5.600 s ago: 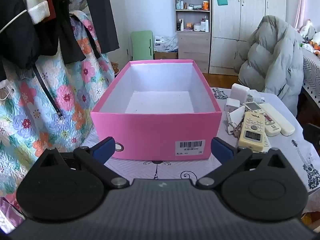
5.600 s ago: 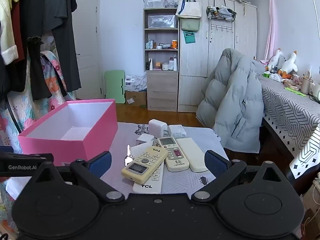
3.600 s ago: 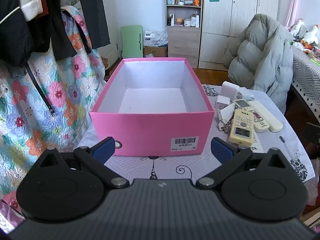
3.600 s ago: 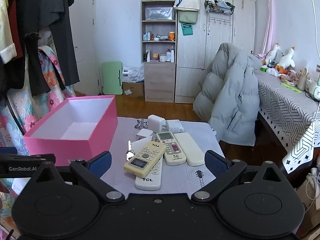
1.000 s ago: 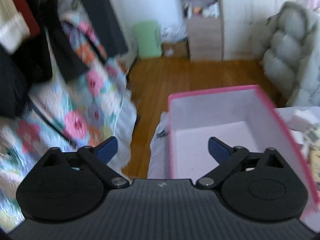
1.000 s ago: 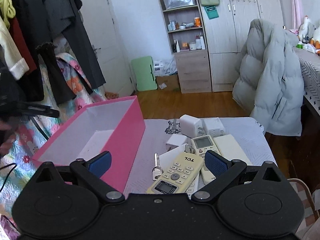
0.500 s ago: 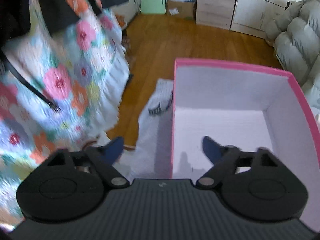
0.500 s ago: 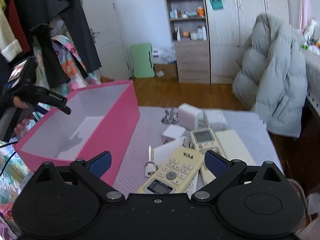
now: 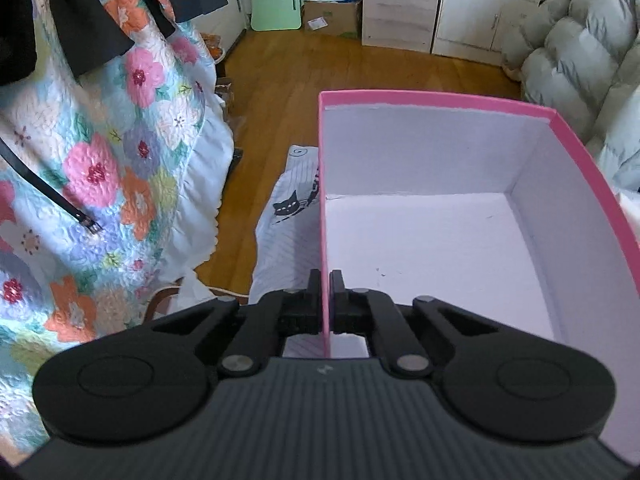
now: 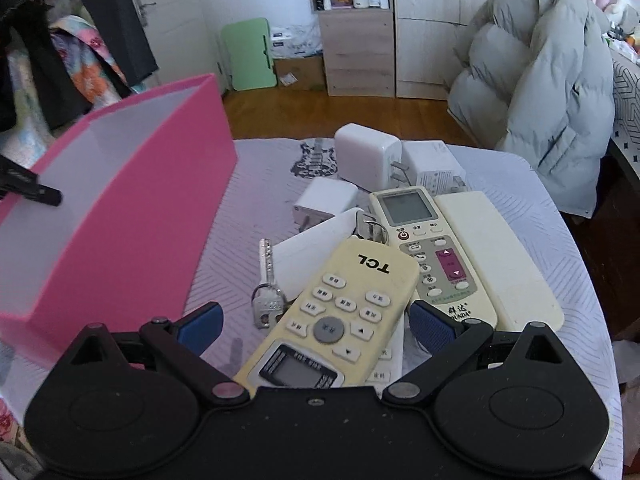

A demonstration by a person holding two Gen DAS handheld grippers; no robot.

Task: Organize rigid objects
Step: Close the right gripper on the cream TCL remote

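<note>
An empty pink box (image 9: 580, 168) with a white inside stands on the table; it also shows in the right wrist view (image 10: 152, 200). My left gripper (image 9: 325, 300) is shut on the box's left wall, one finger on each side. My right gripper (image 10: 316, 324) is open, its blue pads on either side of a cream TCL remote (image 10: 340, 304). The remote lies on top of a pile with a key (image 10: 266, 280), a white remote (image 10: 424, 240), a plain cream remote (image 10: 492, 256) and white chargers (image 10: 366, 156).
A grey padded jacket (image 10: 540, 92) hangs over a chair at the right. A floral quilt (image 9: 100, 184) and dark clothes hang at the left. The table's cloth (image 10: 264, 184) shows between box and pile. Wooden floor and cabinets lie behind.
My left gripper has closed on the box's left wall. My right gripper has moved down and forward, so its open fingers now sit on either side of the TCL remote.
</note>
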